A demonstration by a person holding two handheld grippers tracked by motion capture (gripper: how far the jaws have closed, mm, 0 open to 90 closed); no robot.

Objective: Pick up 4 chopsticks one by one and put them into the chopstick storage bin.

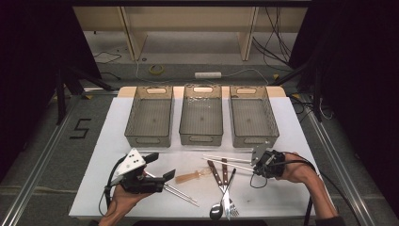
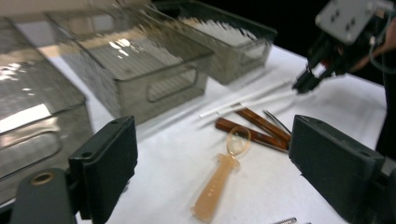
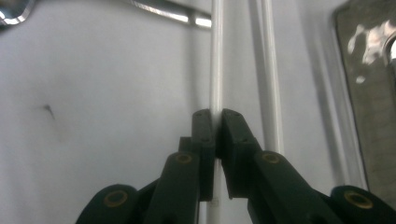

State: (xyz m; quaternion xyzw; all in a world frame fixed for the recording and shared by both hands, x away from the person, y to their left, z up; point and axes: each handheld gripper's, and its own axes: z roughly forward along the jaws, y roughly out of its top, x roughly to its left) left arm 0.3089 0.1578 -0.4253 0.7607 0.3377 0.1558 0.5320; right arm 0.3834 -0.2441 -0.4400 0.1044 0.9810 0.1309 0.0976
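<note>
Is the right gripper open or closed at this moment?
Closed. In the right gripper view the right gripper has its two black jaws pressed on one white chopstick that lies on the table; a second chopstick lies free beside it.

A matt white tabletop (image 1: 287,188) is seen, smooth and paper-like. Three bins (image 1: 201,117) look to be made of smoky, translucent plastic, glossy with bright glints. A slim white chopstick (image 3: 216,56), smooth and faintly shiny like plastic, is pinched by the matt black plastic pads of the right hand-held gripper (image 3: 216,122). Polished metal is seen on a spoon (image 1: 216,212) and fork (image 1: 231,208), whose handles look like glossy brown wood. An amber translucent plastic opener (image 2: 220,179) is seen.
</note>
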